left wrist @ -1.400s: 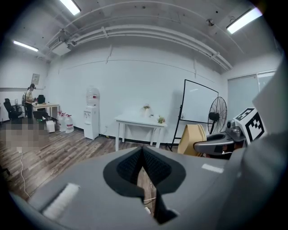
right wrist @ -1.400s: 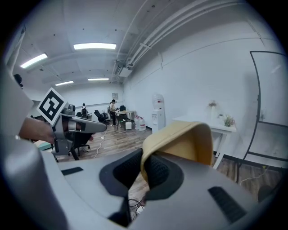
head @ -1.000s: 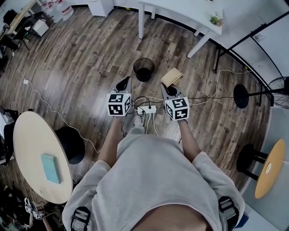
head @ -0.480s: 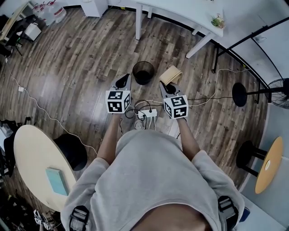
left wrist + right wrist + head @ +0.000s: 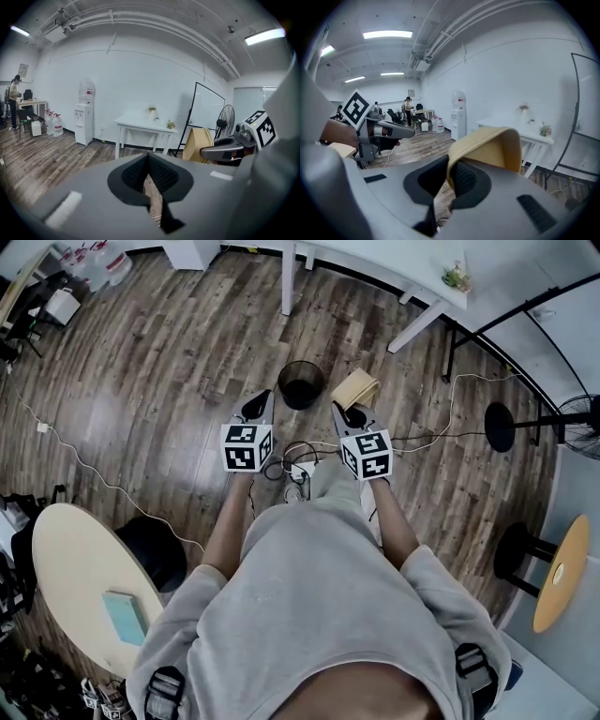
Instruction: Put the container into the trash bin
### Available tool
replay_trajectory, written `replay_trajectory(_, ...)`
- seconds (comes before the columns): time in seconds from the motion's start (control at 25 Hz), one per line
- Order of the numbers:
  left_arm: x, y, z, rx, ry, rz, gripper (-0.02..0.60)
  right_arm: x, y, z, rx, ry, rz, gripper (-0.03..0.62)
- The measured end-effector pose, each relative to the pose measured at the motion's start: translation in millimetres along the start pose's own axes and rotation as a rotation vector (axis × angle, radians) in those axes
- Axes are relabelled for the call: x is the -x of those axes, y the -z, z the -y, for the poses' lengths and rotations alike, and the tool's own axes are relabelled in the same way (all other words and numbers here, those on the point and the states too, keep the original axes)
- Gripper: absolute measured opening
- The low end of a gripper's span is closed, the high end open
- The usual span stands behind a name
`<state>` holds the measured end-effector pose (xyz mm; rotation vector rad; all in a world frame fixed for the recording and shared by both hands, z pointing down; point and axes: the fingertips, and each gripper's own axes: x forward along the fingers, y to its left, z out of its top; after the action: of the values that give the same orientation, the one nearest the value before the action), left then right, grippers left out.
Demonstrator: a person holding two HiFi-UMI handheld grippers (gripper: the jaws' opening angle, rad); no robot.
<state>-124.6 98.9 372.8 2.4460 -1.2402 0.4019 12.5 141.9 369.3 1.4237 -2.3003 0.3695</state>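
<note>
A tan paper container [image 5: 357, 390] hangs above the wooden floor, with my right gripper [image 5: 349, 414] shut on its edge. In the right gripper view the container [image 5: 490, 149] curls up and over from between the pads. A round black trash bin [image 5: 300, 384] stands on the floor just left of the container. My left gripper [image 5: 255, 409] is held beside the bin's left rim, shut and empty; its jaws [image 5: 150, 180] meet with nothing between them. The container [image 5: 198, 144] and my right gripper [image 5: 225, 151] also show at the right of the left gripper view.
A white power strip [image 5: 302, 468] with cables lies on the floor under my hands. A white table [image 5: 375, 268] stands beyond the bin. A fan stand [image 5: 499, 427] and a black stool [image 5: 518, 549] are at the right. A round table [image 5: 70, 563] is at the left.
Both grippers have moved forward toward the bin, the right one carrying the container. Neither gripper has changed its state.
</note>
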Motion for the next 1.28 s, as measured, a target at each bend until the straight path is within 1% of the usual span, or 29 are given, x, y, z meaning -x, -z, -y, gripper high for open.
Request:
replay_trajectory(0.2,5.5,4.8,0.8,0.004,0.002,-0.004,0.011,2.7,2.0,-6.2,0.002,-0.003,-0.004,0.026)
replay_trajectory(0.44,6.4,1.9,2.6,-0.002,0.000,0.003,0.011,2.6,2.4,-8.6,0.004,-0.008,0.001,0.026)
replay_trajectory(0.76,-6.1,-5.1,-12.8,-0.010,-0.023,0.005,0.011,-17.8,-2.1,2.2,0.000,-0.020,0.013,0.026)
replay_trajectory(1.0,-39.1,-18.9,-20.8,-0.011,-0.032,0.003,0.011,-39.1,-6.6,28.2,-0.005,-0.028,0.012,0.026)
replay_trajectory(1.28,-91.4,-31.8,-22.8,-0.003,-0.040,-0.027,0.011,-68.0,-10.7,71.5,-0.021,-0.049,-0.005,0.026)
